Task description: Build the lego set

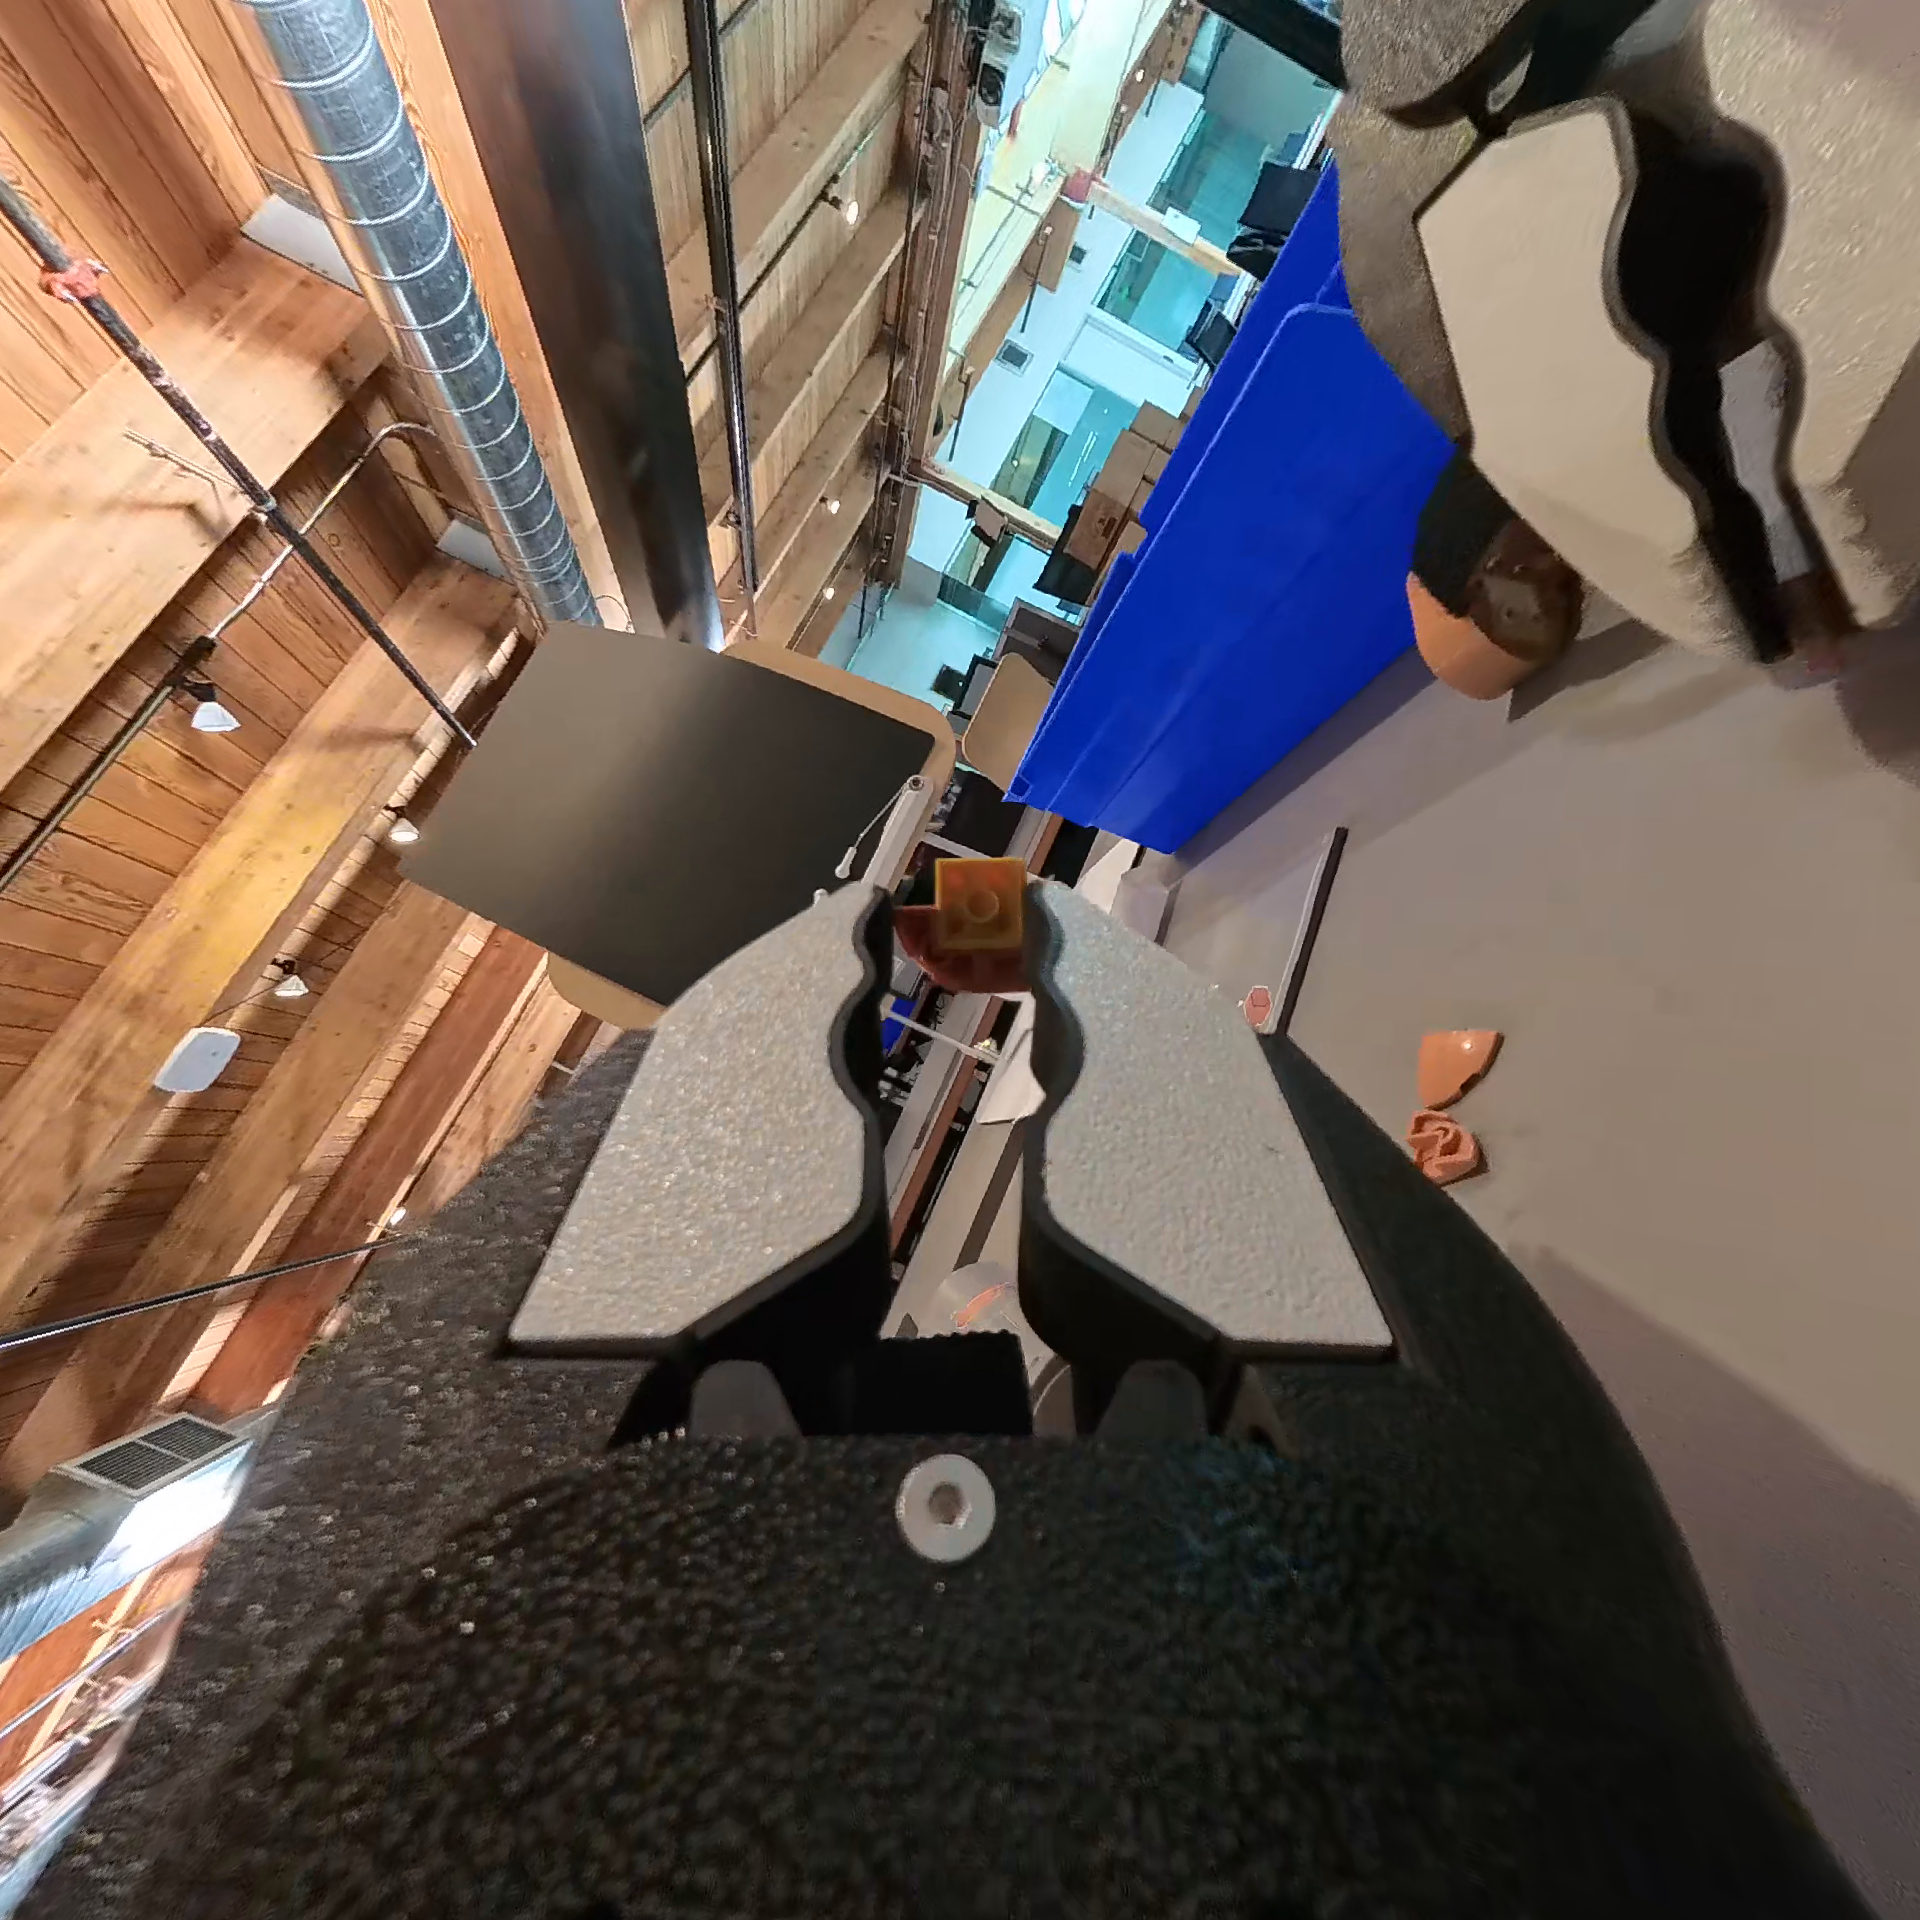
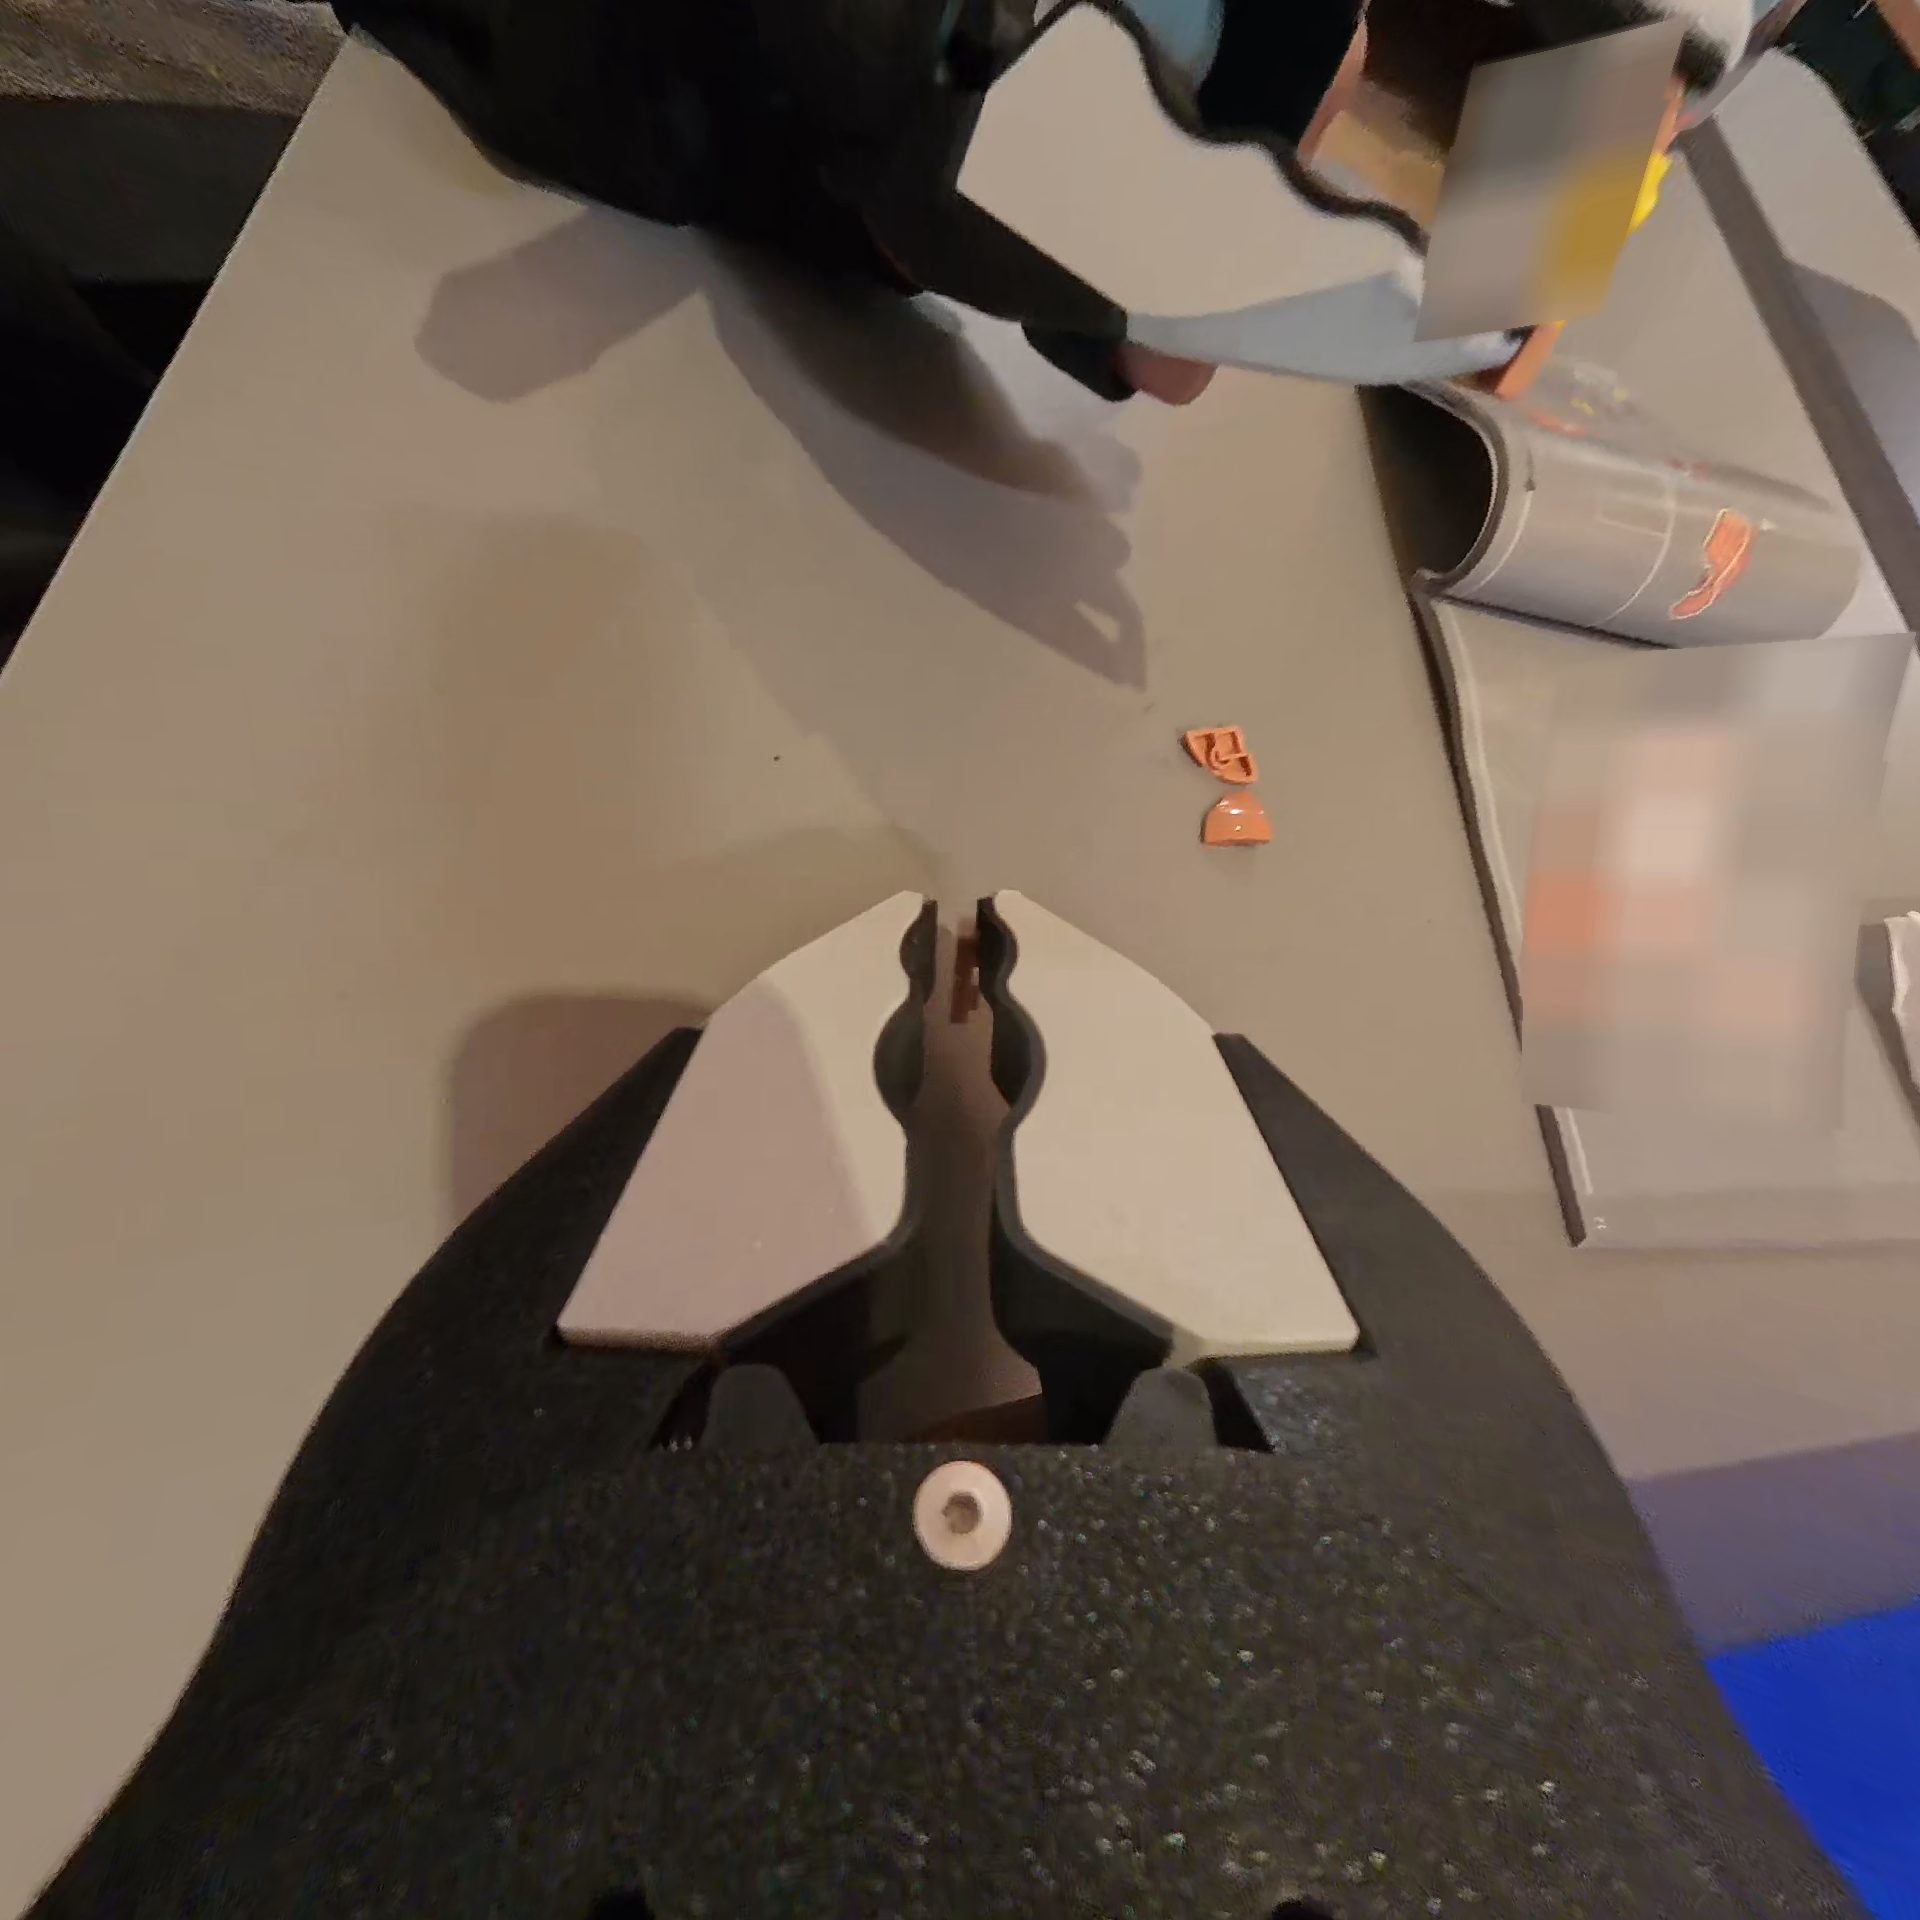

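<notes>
left gripper [image 1: 961, 925] clamping small orange-and-brown brick piece [image 1: 977, 920], lifted off the grey table [image 1: 1558, 1039] | right gripper [image 2: 958, 920] fingers slightly apart, thin brown piece [image 2: 966, 982] between, unclear if gripped | two orange bits [image 2: 1231, 795] lying nearby | going slow and keeping things square is probably helping

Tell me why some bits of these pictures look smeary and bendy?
Left wrist view: the other gripper at top right is motion-smeared, and the wide lens bends the wooden ceiling. Right wrist view: the far gripper up top is blurred, dark shadows fall across the grey table, and mosaic patches cover part of the booklet.
</notes>
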{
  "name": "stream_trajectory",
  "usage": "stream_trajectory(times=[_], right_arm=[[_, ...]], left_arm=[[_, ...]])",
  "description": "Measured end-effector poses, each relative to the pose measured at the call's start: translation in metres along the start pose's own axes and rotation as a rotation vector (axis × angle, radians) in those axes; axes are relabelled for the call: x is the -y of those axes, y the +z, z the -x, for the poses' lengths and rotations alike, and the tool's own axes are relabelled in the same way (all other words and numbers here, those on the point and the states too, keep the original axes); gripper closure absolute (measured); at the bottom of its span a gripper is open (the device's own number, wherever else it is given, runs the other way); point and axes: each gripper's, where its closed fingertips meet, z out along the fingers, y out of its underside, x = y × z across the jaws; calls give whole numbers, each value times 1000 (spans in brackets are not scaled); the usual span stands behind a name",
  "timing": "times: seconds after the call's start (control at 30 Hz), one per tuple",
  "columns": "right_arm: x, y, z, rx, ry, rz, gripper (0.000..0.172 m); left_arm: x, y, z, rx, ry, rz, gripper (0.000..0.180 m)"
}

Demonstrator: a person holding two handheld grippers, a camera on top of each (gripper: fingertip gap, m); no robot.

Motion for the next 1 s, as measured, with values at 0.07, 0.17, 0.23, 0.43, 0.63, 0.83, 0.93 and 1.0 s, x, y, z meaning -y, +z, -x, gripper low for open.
stream_trajectory(times=[0.07,0.17,0.23,0.43,0.63,0.83,0.93,1.0], right_arm=[[-3,-1,0,21,25,8,157],[-9,-6,2,37,52,34,151],[-12,-10,2,22,67,58,151],[-22,-7,0,-19,143,136,155],[-26,1,-3,-29,159,171,153],[-24,9,2,44,248,199,153],[-21,10,9,76,272,209,152],[-16,10,19,109,274,210,153]], left_arm=[[0,-1,0,-8,-5,0,157],[0,-1,0,-18,-19,2,157],[0,-2,0,-23,-27,3,157],[2,-1,-2,-31,-31,6,157],[6,0,-6,-39,-19,4,157],[7,0,-8,-48,-23,4,157],[8,0,-8,-52,-34,0,157],[9,0,-7,-51,-42,-2,157]])
